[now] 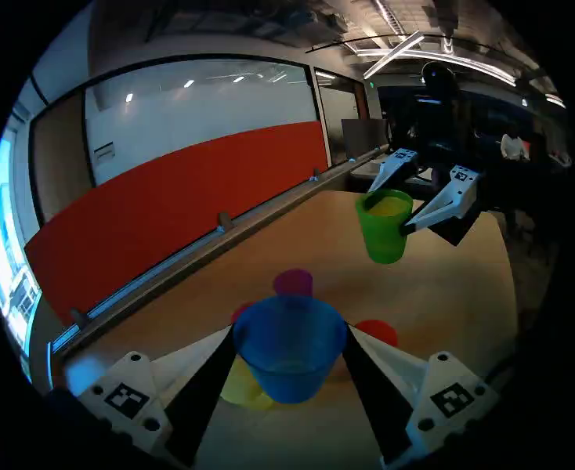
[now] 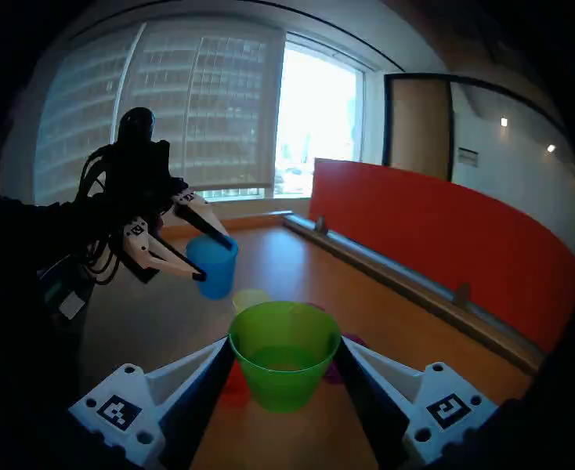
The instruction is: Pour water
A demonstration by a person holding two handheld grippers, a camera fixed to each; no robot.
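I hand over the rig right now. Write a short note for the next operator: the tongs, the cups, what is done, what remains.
Left tongs: shut on the blue cup, upright over the table.
Right tongs: shut on the green cup, upright; it seems to hold some liquid.
Purple cup, red cup and yellow cup stand on the table.
Done: both cups grasped.
Left: bring the two held cups together and tilt one to pour; they are apart now, neither tilted.
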